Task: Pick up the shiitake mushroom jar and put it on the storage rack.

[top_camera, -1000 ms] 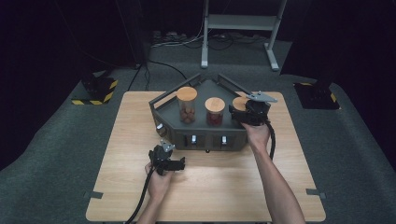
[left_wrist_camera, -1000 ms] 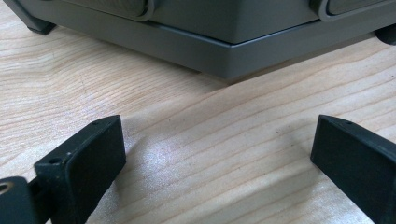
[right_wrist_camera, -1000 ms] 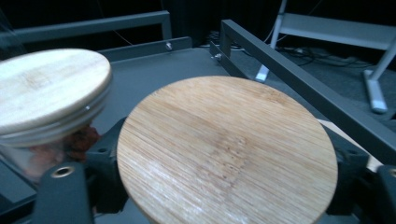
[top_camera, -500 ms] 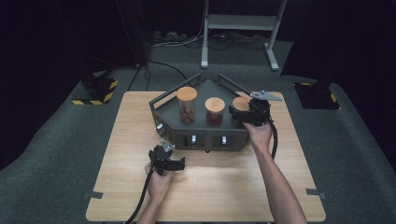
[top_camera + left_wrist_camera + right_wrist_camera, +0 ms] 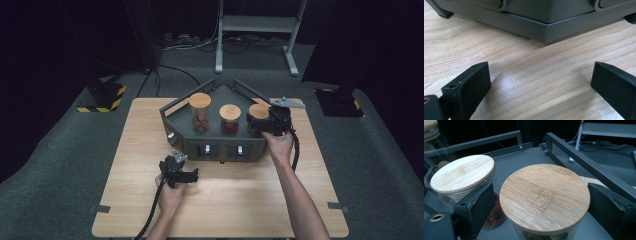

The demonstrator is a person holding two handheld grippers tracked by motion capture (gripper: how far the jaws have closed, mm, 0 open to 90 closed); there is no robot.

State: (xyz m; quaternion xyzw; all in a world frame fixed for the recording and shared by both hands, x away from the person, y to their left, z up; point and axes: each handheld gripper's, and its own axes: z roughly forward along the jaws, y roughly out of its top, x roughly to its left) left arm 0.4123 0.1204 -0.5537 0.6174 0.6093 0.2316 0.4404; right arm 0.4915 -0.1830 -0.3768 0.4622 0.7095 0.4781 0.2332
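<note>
The right gripper sits at the right-hand jar on the grey rack, its two black jaws flanking the jar's bamboo lid. In the right gripper view a sliver of space shows between each pad and the lid's rim, so the jaws stand spread around it without pressing; they have just been opening, with the lid between them. That reads as a release: the jar appears set down at the rack's right end and the grip is being let go. The next move probably calls for backing the gripper out level or lifting it clear, keeping the pads off the rim so the lid is not dragged askew.

The left gripper rests low on the wooden table just in front of the rack, its jaws wide apart with nothing between them (bare wood shows there in the left gripper view).

The middle jar stands just beside the right one, so the inner jaw has little room, and the rack's slanted rail runs close behind the outer jaw. A taller jar stands at the rack's left end, well clear
</note>
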